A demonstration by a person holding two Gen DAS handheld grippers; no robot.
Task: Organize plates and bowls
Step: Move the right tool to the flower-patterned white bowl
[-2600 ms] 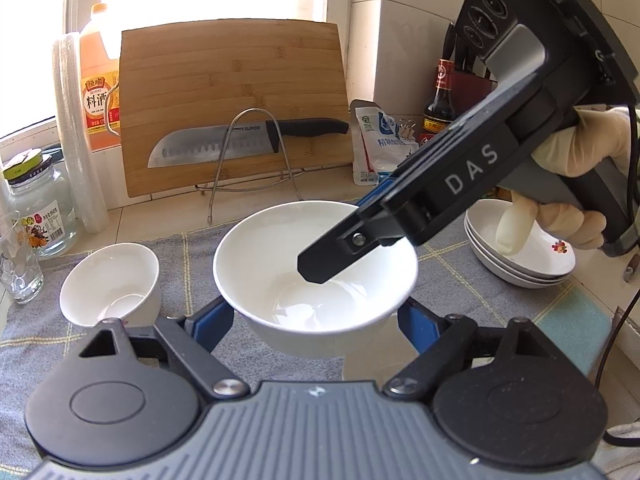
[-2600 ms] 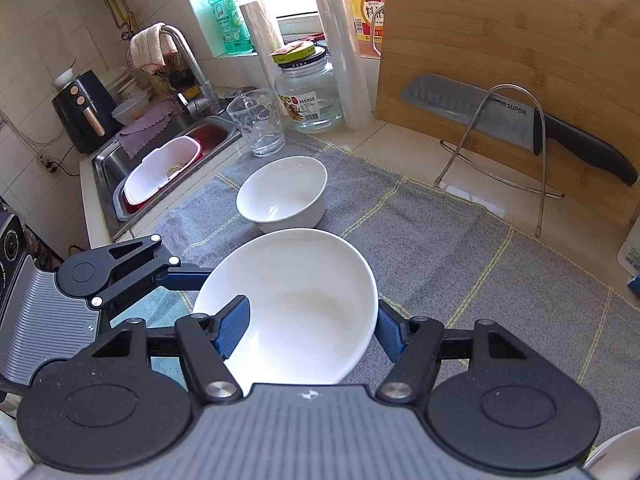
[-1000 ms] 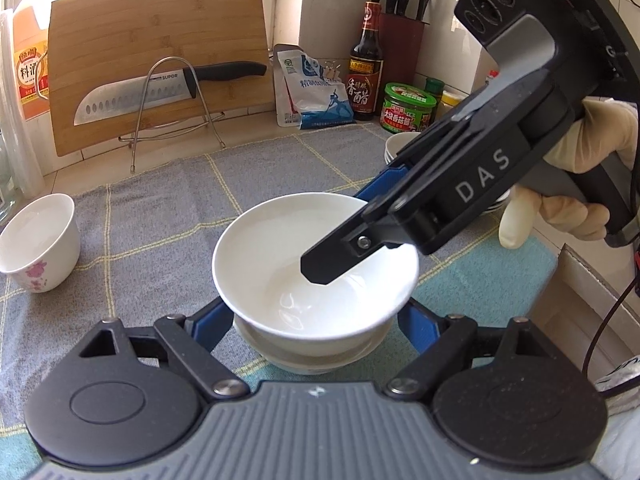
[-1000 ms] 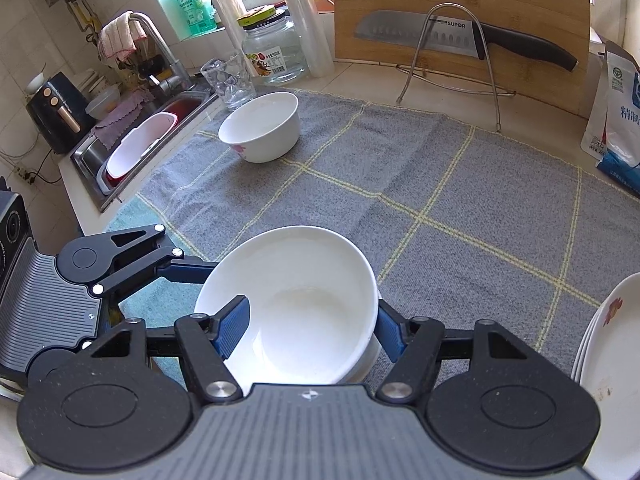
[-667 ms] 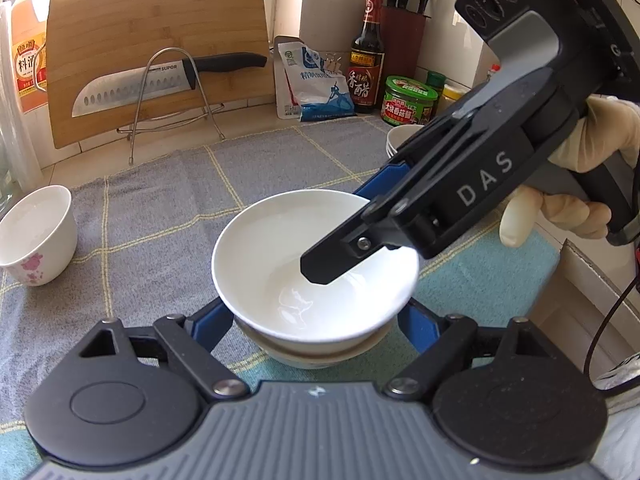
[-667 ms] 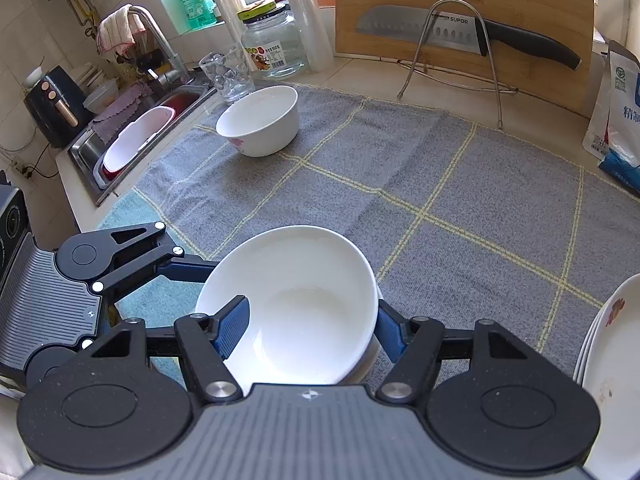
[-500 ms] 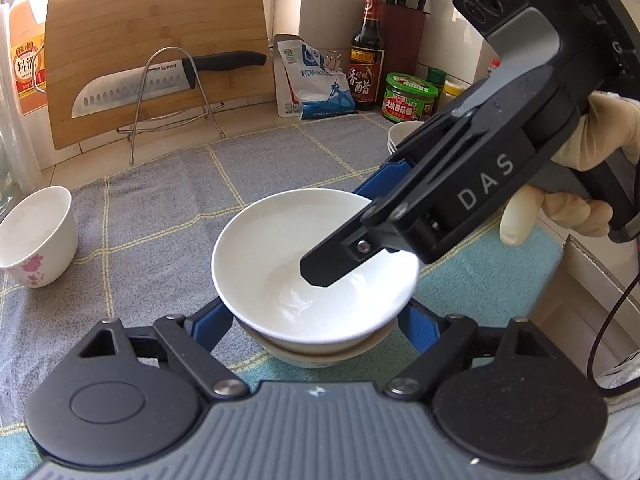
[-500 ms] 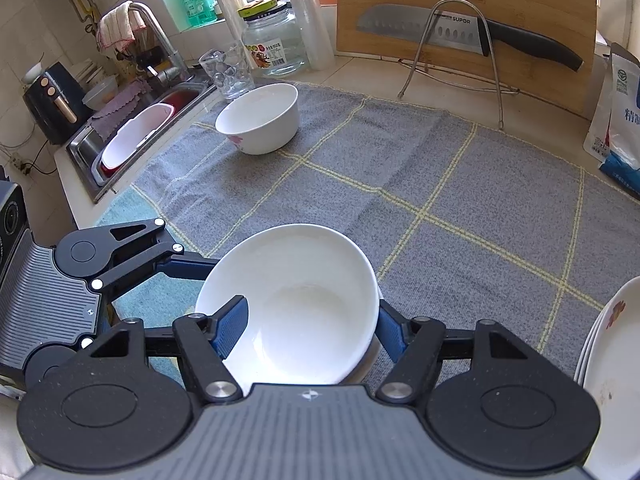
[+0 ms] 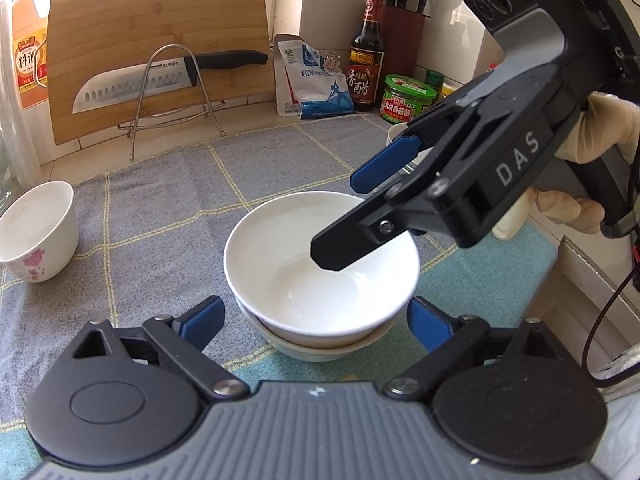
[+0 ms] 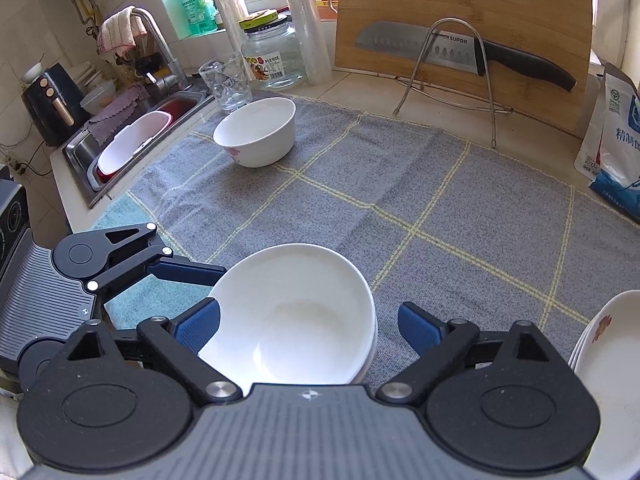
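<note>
Bowls: a white bowl sat nested in a second bowl on the teal mat's edge, stacked to save space. Left gripper and right gripper flanked it, jaws opening, pads seemingly clear of the rim, probably releasing. A flowered bowl waited well apart on the grey cloth; plates stacked just right.

Black tool marked "DAS", blue finger pads, silver screws, cream glove, black cable.
</note>
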